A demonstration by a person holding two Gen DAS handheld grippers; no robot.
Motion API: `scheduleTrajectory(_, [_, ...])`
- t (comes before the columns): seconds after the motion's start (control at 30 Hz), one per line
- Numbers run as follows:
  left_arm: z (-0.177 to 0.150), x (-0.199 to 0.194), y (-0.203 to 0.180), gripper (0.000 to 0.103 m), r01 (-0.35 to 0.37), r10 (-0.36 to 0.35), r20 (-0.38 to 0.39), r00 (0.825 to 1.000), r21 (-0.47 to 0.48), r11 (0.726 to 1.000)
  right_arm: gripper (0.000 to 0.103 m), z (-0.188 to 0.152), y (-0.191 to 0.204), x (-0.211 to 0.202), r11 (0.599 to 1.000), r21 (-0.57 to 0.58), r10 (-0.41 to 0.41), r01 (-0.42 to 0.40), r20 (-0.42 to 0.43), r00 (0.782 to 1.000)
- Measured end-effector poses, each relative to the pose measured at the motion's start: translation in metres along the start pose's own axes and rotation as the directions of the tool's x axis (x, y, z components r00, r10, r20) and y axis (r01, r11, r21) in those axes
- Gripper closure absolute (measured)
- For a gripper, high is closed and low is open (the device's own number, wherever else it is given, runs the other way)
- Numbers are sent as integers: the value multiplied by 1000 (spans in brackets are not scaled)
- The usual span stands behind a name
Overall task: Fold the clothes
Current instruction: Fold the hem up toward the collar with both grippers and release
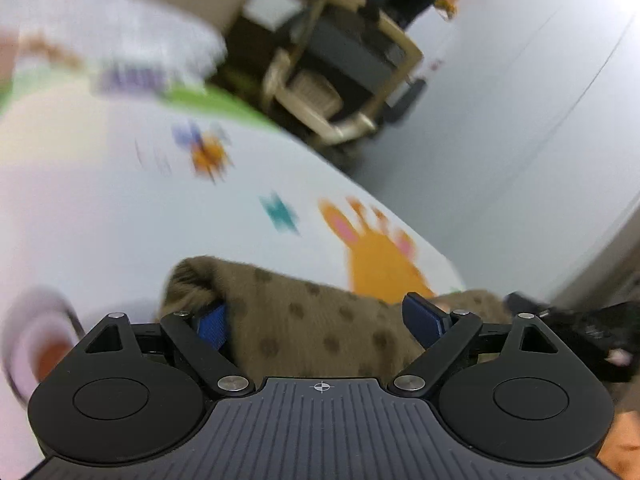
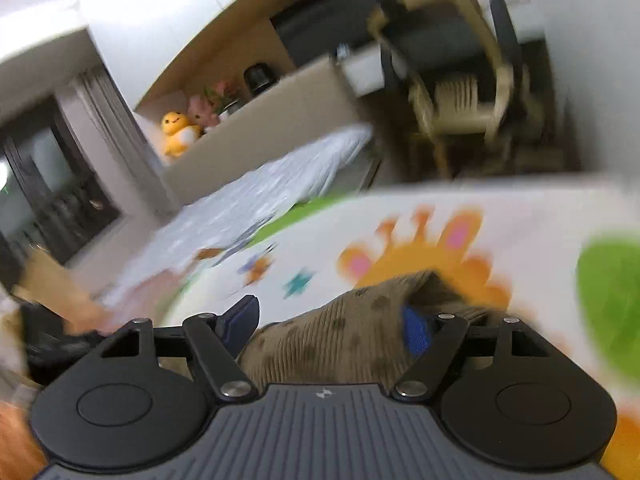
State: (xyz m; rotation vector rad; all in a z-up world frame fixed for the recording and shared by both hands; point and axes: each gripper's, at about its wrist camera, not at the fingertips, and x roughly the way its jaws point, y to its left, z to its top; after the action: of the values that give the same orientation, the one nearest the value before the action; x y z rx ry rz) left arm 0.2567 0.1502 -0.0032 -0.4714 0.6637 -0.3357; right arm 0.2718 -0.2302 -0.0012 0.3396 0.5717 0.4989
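A brown garment with dark dots (image 1: 304,320) lies on a white play mat (image 1: 120,208) printed with an orange animal. My left gripper (image 1: 320,316) is open, its blue-padded fingers (image 1: 424,316) spread wide with the brown cloth bunched between them. In the right wrist view the same brown ribbed cloth (image 2: 340,340) fills the gap of my right gripper (image 2: 332,320), which is also open; cloth drapes over its right blue pad (image 2: 416,332). Both views are motion-blurred.
A white quilted blanket (image 2: 280,184) lies at the mat's far side. A beige chair (image 1: 344,80) and dark furniture stand beyond the mat. A yellow plush toy (image 2: 178,132) sits on a ledge. A white wall (image 1: 540,100) is at the right.
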Motion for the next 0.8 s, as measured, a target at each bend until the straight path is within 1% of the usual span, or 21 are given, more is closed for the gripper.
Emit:
scheduleTrajectory(0.07, [7, 2, 3, 10, -45, 45, 2, 999, 21, 999, 27, 2, -5, 4, 995, -30, -93, 93, -15, 996])
scheduleTrajectory(0.1, [8, 1, 6, 10, -49, 49, -8, 999, 21, 999, 26, 2, -7, 3, 988, -51, -144, 143, -14, 989])
scheduleTrajectory(0.17, [5, -7, 7, 10, -65, 65, -5, 998, 38, 997, 18, -2, -12, -4, 968, -100, -230, 231, 24, 973])
scheduleTrajectory(0.2, [3, -11, 5, 10, -69, 69, 3, 998, 49, 996, 17, -5, -15, -11, 959, -115, -255, 258, 40, 966])
scheduleTrajectory(0.23, [0, -13, 3, 9, -44, 44, -1, 999, 54, 998, 17, -9, -19, -15, 960, -115, -254, 257, 39, 966])
scheduleTrajectory(0.3, [-6, -16, -2, 8, 7, -6, -10, 1000, 64, 998, 17, -20, -28, -18, 979, -76, -190, 188, -19, 982])
scheduleTrajectory(0.37, [-16, -8, -5, 8, 54, -52, -65, 997, 40, 998, 17, -37, -33, -15, 992, -36, -124, 121, -88, 988])
scheduleTrajectory(0.4, [-23, -3, -7, 8, 55, -52, -88, 995, 25, 998, 19, -47, -31, -12, 995, -29, -100, 97, -115, 988])
scheduleTrajectory(0.43, [-30, 3, -8, 8, 45, -43, -109, 993, 19, 999, 29, -57, -29, -10, 997, -21, -76, 73, -141, 987])
scheduleTrajectory(0.47, [-35, 4, -10, 8, 36, -33, -114, 993, 26, 999, 36, -65, -26, -8, 999, -20, -53, 51, -160, 986])
scheduleTrajectory(0.5, [-40, 6, -11, 8, 27, -23, -119, 993, 33, 999, 39, -71, -18, -9, 999, -44, -39, 32, -161, 986])
scheduleTrajectory(0.53, [-45, 7, -13, 8, 18, -13, -124, 992, 40, 999, 48, -77, -7, -13, 996, -84, -28, 15, -156, 987])
scheduleTrajectory(0.57, [-47, 5, -13, 8, 18, -13, -126, 992, 41, 999, 60, -81, 3, -17, 993, -120, -12, -7, -158, 987])
scheduleTrajectory(0.63, [-49, -1, -14, 9, 26, -22, -133, 991, 29, 999, 68, -87, 19, -25, 987, -154, 16, -42, -166, 986])
scheduleTrajectory(0.67, [-50, -5, -13, 11, 33, -30, -137, 990, 18, 999, 72, -91, 25, -29, 985, -165, 18, -46, -166, 986])
scheduleTrajectory(0.73, [-53, -15, -14, 24, 31, -30, -141, 989, 11, 999, 77, -93, 29, -38, 984, -176, 14, -43, -166, 986])
scheduleTrajectory(0.8, [-59, -23, -14, 30, 32, -31, -154, 988, 7, 999, 78, -95, 25, -48, 984, -173, 6, -38, -179, 984])
